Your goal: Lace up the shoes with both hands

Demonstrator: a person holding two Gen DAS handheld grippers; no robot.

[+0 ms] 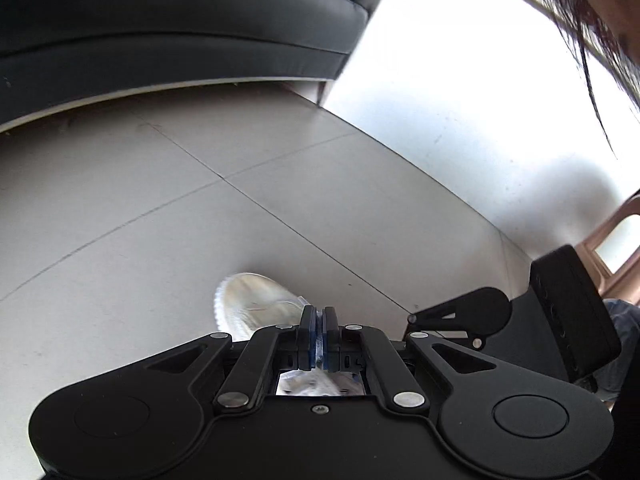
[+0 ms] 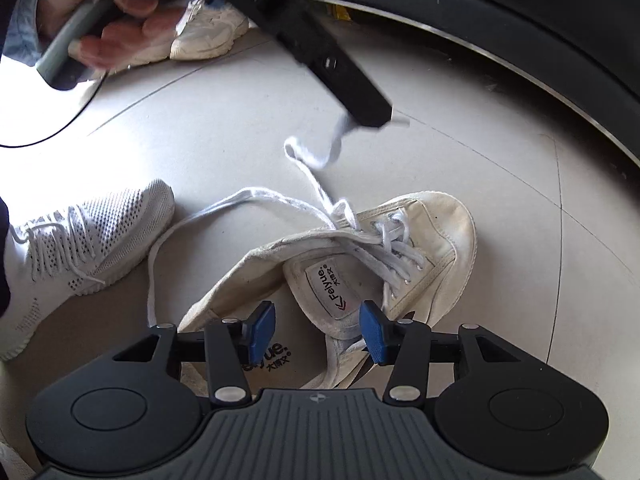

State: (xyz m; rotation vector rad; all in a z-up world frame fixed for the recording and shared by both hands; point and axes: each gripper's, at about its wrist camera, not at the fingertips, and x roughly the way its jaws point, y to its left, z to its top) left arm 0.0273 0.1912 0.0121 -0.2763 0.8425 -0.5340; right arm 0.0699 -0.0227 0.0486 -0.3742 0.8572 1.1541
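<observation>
Two grippers over laced canvas shoe (image 2: 400, 248)

1. The left gripper (image 2: 370, 118) is held high, jaws closed tight, blue pads pressed together on the white lace (image 2: 316, 152).
2. A bare hand (image 2: 108, 20) grips its handle.
3. The right gripper (image 2: 318, 330) points steeply down, jaws standing apart, gripping nothing.

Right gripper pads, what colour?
Blue, on black fingers. The right gripper shows them best in the right wrist view, open above the canvas shoe.

Two wrist views, angled down, close over shared floor (image 1: 120, 200) (tiled)
</observation>
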